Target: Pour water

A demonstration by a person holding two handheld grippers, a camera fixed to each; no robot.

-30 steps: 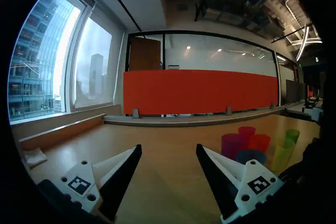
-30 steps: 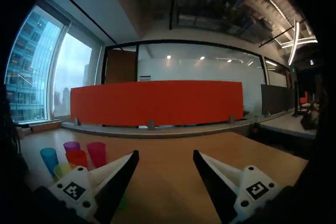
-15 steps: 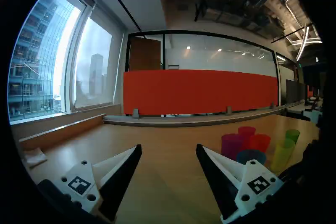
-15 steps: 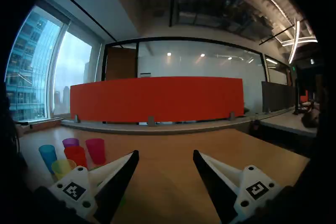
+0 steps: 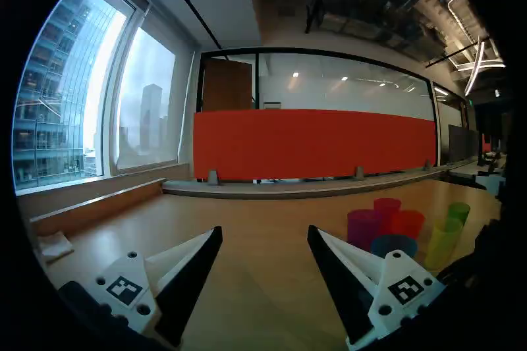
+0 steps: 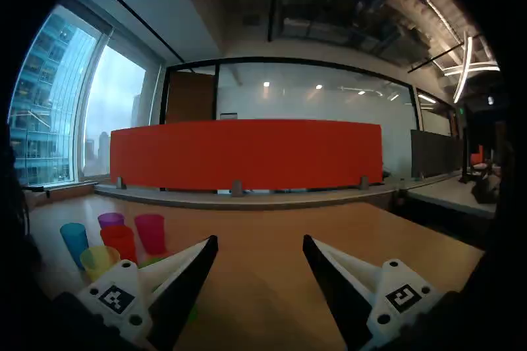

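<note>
The left tool (image 5: 263,230) is set wide: its two white, wedge-shaped fingers with black inner faces stand well apart and hold nothing. Each finger carries a square black-and-white coded marker, and no readable writing shows. The right tool (image 6: 259,238) has the same build and is likewise wide and empty. Both tools sit low over the table (image 5: 263,298), a smooth, light wood surface with a soft sheen. The task's things are translucent plastic cups, plain tapered cylinders that stand upright in a tight cluster on the table. In the left gripper view the cluster lies to the right of the tool, beyond its right finger and not touching it. It consists of a purple cup (image 5: 363,227), a magenta cup (image 5: 387,206), a red cup (image 5: 408,222), a blue cup (image 5: 393,244) partly behind the finger, a yellow cup (image 5: 443,242) and a green cup (image 5: 458,211). In the right gripper view the same cluster lies to the left, beside and partly behind the left finger. Whether any cup holds water cannot be told. A flat orange-red panel (image 5: 316,143) stands along the table's far edge.
</note>
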